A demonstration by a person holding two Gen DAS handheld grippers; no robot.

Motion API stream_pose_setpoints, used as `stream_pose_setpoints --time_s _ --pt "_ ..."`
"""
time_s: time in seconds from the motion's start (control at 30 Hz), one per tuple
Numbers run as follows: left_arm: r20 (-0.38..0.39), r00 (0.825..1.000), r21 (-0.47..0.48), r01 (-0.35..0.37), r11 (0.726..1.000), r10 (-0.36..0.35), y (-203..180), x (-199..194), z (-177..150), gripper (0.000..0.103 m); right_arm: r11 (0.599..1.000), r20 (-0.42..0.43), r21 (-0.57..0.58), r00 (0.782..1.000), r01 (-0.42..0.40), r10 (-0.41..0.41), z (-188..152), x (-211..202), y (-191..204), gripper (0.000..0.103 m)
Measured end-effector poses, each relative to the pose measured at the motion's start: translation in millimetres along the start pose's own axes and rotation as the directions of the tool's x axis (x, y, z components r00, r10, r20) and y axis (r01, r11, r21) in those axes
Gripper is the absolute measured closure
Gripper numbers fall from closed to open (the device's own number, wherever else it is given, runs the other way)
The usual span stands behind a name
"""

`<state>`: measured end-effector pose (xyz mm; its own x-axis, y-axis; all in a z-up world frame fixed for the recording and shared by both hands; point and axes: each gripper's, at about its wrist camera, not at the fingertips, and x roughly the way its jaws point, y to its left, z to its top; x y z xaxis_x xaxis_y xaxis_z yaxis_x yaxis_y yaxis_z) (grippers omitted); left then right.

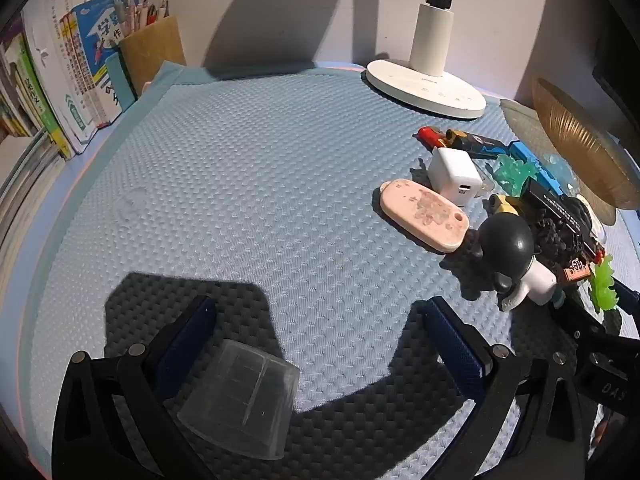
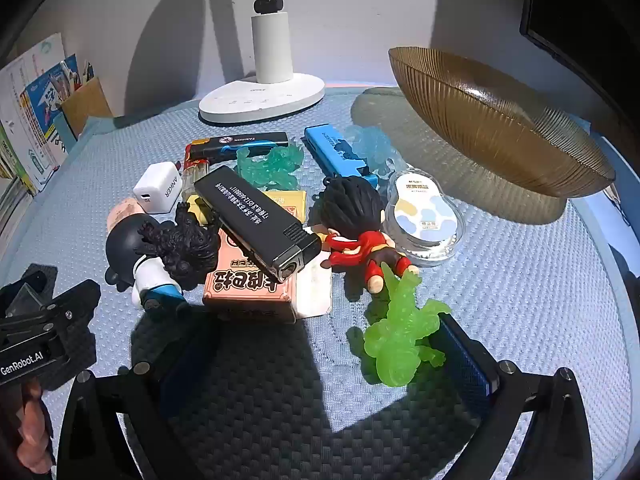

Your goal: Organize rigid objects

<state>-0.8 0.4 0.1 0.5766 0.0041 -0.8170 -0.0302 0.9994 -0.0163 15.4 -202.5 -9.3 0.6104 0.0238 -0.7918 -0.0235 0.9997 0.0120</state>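
"GenRobot.AI" left gripper (image 2: 44, 332); "ANKER" charger (image 2: 158, 192)

A home study desk is shown. Study books (image 1: 68, 80) are stood at the upper left of the frame beside a cardboard pen holder (image 1: 154, 50) filled with pens. A white desk lamp (image 2: 264, 92) is set against the wall at the top. The desk (image 1: 256, 184) is covered by a quilted blue mat, on which toys and lighters are scattered.
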Motion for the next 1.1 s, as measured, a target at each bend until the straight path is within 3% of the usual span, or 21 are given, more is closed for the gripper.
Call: stream_pose_setpoints --time_s 0.17,0.33,0.43,0.57,0.63,0.67,0.77,0.83,0.93,1.1 --pt "-0.017 1.0 0.002 -0.002 1.0 0.002 2.8 -7.7 -8.5 0.0 1.0 -0.013 0.019 1.0 0.005 -0.005 -1.1 -1.5 -0.2 0.0" --pt "-0.039 0.999 0.04 0.029 0.999 -0.027 11.1 -22.7 -27.1 0.0 0.999 -0.126 -0.019 0.991 -0.034 0.031 -11.7 -13.1 -0.8 0.0" --pt "-0.029 0.999 0.039 0.044 0.998 -0.043 14.7 -30.9 -35.4 0.0 0.998 -0.098 -0.043 0.994 -0.052 0.048 -33.5 -26.7 -3.9 0.0" --pt "0.016 0.992 0.019 0.123 0.992 -0.123 21.3 -43.9 -35.8 0.001 0.996 -0.124 -0.066 0.991 -0.065 0.056 -47.3 -42.2 -6.1 0.0" --pt "0.093 0.986 0.011 0.135 0.991 -0.135 28.1 -57.8 -32.5 0.001 0.998 -0.03 -0.045 0.999 -0.04 0.039 -43.4 -62.5 -6.6 0.001" --pt "0.141 0.981 0.012 0.133 0.991 -0.134 31.6 -66.5 -29.8 0.001 0.999 0.074 -0.033 0.997 -0.025 0.027 -43.0 -81.9 -8.6 0.001" --pt "0.288 0.95 0.031 0.12 0.992 -0.123 36.4 -88.0 -25.5 0.001 0.998 0.304 -0.06 0.953 0.007 0.012 -43.3 -123.1 -4.8 0.0" --pt "0.323 0.94 0.062 0.094 0.994 -0.109 31.9 -88.0 -23.0 0.001 0.997 0.31 -0.078 0.951 0.006 0.019 -29.3 -122.9 -3.5 0.0" --pt "0.274 0.958 0.084 0.066 0.994 -0.087 24.6 -67.0 -23.0 0.001 0.997 0.257 -0.076 0.966 -0.02 0.039 -19.9 -106.7 -0.6 0.0" --pt "0.245 0.961 0.113 0.105 0.988 -0.13 20.0 -58.0 -36.2 0.001 0.998 0.222 -0.042 0.974 -0.036 0.045 -30.0 -83.7 -7.1 0.0"
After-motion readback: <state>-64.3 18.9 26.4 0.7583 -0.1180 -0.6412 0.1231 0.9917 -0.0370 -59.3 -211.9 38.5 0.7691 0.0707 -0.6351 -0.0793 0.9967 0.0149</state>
